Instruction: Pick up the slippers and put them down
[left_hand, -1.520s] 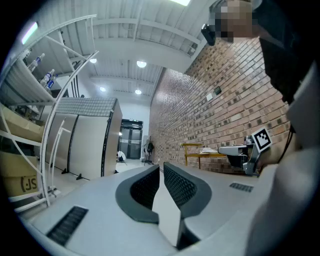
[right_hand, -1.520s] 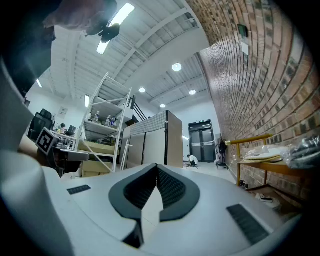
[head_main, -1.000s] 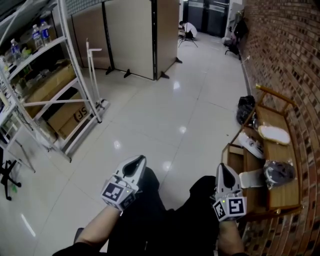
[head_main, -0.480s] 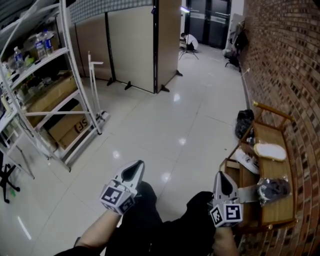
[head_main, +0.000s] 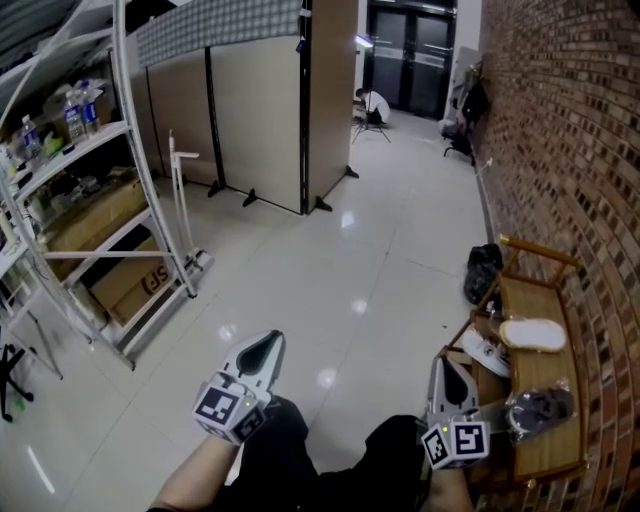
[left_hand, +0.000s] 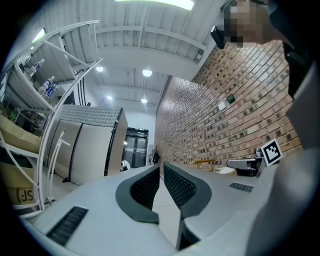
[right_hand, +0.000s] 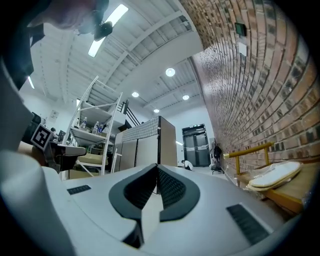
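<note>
A pale slipper lies on top of the low wooden rack by the brick wall; it also shows in the right gripper view as a pale slipper. A dark slipper sits nearer on the same top, and a white shoe lies on the lower shelf. My right gripper hangs shut and empty just left of the rack. My left gripper is shut with nothing in it, over the floor further left. Both point out level across the room.
A black bag lies on the floor beyond the rack. A metal shelf unit with cardboard boxes fills the left side. Folding partition screens stand at the back, with a crouching person beyond.
Both grippers have risen along with my view. The rack and slippers have slid lower and nearer the right edge of the head view. The jaws stayed shut.
</note>
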